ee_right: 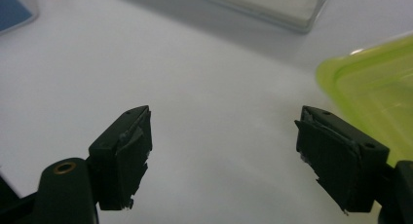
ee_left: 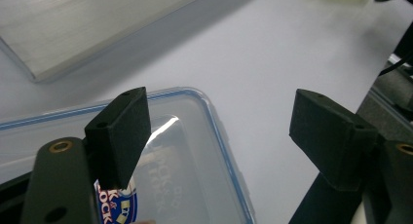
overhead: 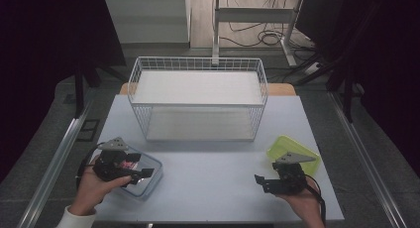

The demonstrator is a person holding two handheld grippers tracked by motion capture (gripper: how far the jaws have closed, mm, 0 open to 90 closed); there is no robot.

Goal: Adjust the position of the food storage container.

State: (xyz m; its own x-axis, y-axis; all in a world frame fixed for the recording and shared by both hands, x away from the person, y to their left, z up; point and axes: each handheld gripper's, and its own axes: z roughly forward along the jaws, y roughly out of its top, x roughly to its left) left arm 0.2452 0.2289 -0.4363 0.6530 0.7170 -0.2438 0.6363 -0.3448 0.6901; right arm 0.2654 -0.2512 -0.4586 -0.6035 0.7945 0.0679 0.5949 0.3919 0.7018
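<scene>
Nothing looks done yet: both containers sit on the table outside the wire basket [overhead: 198, 96], so any grasp and transfer is still ahead, as far as I can judge. Left gripper [ee_left: 219, 131] is released, jaws spread wide with nothing between them, hovering over the clear container [ee_left: 195, 151], whose corner lies just below and beside its near jaw. Right gripper [ee_right: 221, 136] is also released and empty, with the green container [ee_right: 375, 87] just beside its outer jaw, not touching. Clear container: rectangular, translucent hard plastic, blue seal line along the rounded rim, glossy lid, printed label underneath. Green container: lime translucent plastic, rounded corners, smooth. Basket: white coated wire grid, boxy, two flat white shelves, well ahead of both grippers. Table [overhead: 208, 168]: matte pale surface.
</scene>
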